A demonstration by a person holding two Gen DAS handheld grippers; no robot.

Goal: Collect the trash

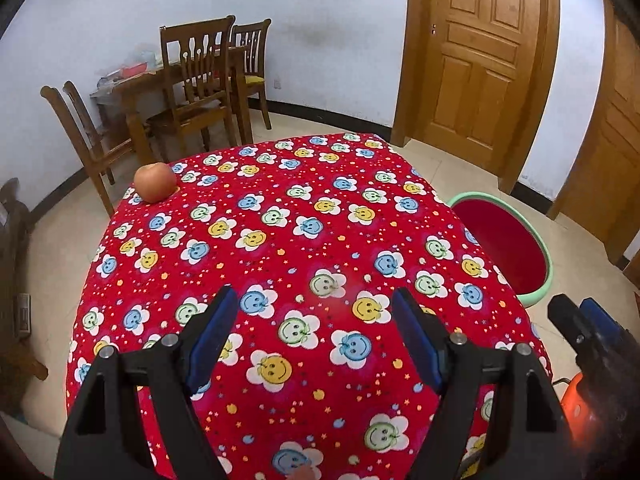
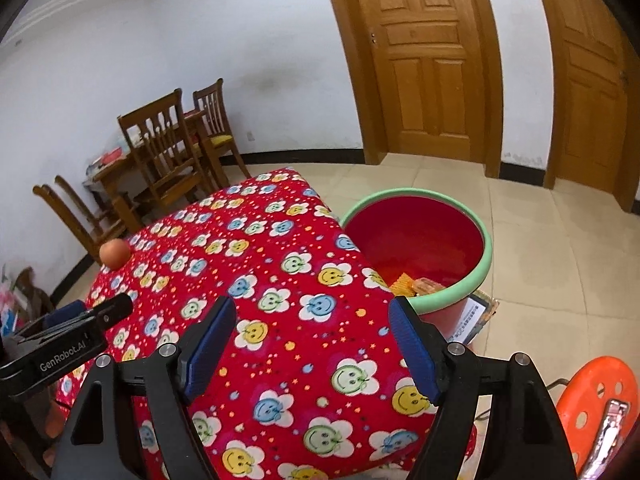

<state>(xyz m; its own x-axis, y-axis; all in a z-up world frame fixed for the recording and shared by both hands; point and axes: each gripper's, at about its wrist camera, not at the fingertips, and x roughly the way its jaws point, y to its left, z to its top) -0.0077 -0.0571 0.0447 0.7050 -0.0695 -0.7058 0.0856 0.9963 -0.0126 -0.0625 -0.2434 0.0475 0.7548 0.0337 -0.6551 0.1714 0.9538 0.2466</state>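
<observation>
Trash (image 2: 414, 285) sits at the bottom of the bin (image 2: 486, 258): an orange-yellow packet and a pinkish wrapper, seen in the right wrist view only. Bin is red inside with a pale green rim, standing on the floor just beside the bench's right edge.

Bench (image 1: 304, 248) carries a red cloth with smiley-flower print. Only item on it is an apple (image 1: 155, 182), at the far left corner, well apart from both grippers.

Left gripper (image 1: 316, 328): jaws wide apart, nothing between them, hovering over the near part of the cloth and pointing down at it. Right gripper (image 2: 312, 334): same, jaws spread and empty, over the near right part of the bench with the bin just past its right finger. Each gripper shows at the edge of the other's view.

Orange perforated stool (image 2: 596, 400) near the bench's near right corner, something shiny lying on it, can't tell what. A printed box or card (image 2: 474, 318) lies on the floor, touching the bin's base. Wooden chairs (image 1: 200, 76), a cluttered table and a wooden door (image 1: 480, 52) behind.
</observation>
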